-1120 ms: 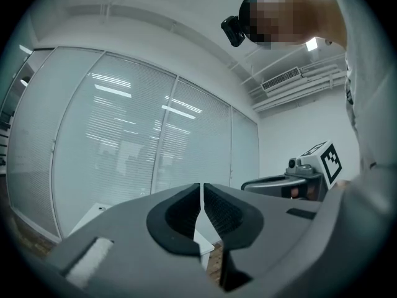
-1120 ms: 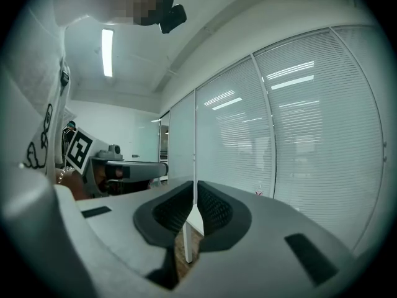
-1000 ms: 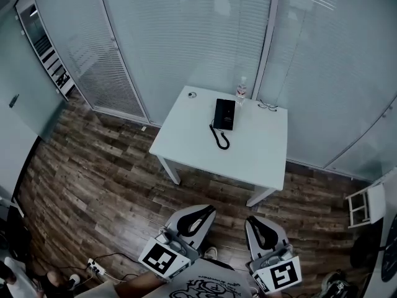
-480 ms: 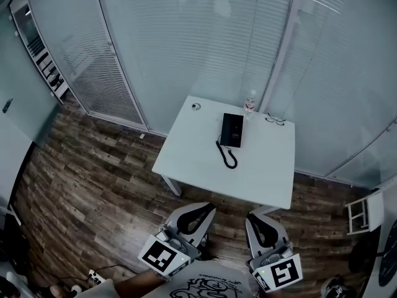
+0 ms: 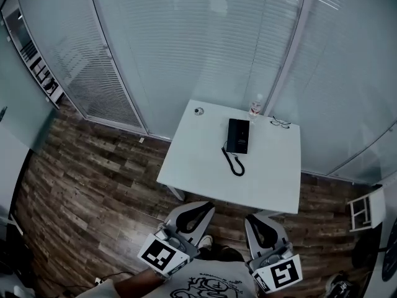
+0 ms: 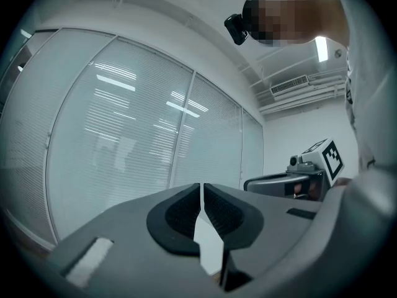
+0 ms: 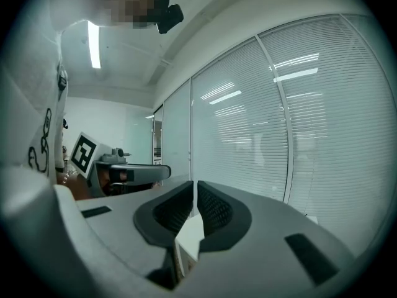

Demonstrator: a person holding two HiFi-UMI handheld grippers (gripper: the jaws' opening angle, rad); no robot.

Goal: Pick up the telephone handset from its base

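A black telephone [image 5: 238, 135] lies on a white table [image 5: 205, 160] in the head view, its handset resting on the base and a coiled cord [image 5: 234, 161] trailing toward the near edge. My left gripper [image 5: 200, 208] and right gripper [image 5: 256, 219] hang low in that view, short of the table and well apart from the phone. Both are shut with nothing between the jaws. In the left gripper view the left gripper [image 6: 202, 194] points level at the blinds; in the right gripper view the right gripper [image 7: 195, 194] does likewise. The phone appears in neither gripper view.
A clear bottle [image 5: 255, 107], a pair of glasses [image 5: 280, 123] and a small round object [image 5: 198, 111] sit along the table's far edge. Glass walls with blinds [image 5: 205, 48] stand behind the table. Wooden floor [image 5: 80, 185] lies to the left; a white rack [image 5: 361, 211] stands at right.
The table and phone have slid lower and to the right in the head view as I came closer. Both grippers kept their pose and stayed shut.
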